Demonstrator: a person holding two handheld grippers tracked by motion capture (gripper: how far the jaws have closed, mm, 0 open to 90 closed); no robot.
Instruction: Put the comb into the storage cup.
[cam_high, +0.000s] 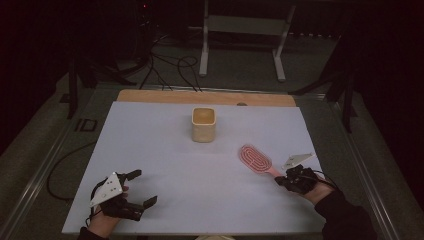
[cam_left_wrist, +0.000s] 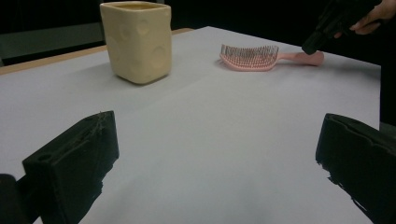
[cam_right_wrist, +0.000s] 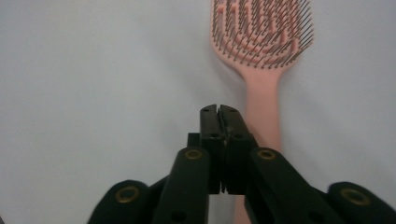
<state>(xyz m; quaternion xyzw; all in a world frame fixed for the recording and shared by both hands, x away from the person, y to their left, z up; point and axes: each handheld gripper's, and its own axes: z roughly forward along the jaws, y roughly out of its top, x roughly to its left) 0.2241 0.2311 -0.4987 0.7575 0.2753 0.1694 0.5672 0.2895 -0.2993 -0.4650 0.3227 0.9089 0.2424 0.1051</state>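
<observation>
The right gripper (cam_right_wrist: 219, 108), jaws pressed together and empty, hovers above the pink plastic hairbrush's (cam_high: 256, 159) handle near the desk's (cam_high: 165, 150) right edge; the left gripper (cam_high: 139, 187) rests wide open at the front-left corner.

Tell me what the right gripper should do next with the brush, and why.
Probably open its jaws first. The right gripper is shut with nothing between its jaws, sitting over the brush handle, so it cannot take the handle until they part.
</observation>
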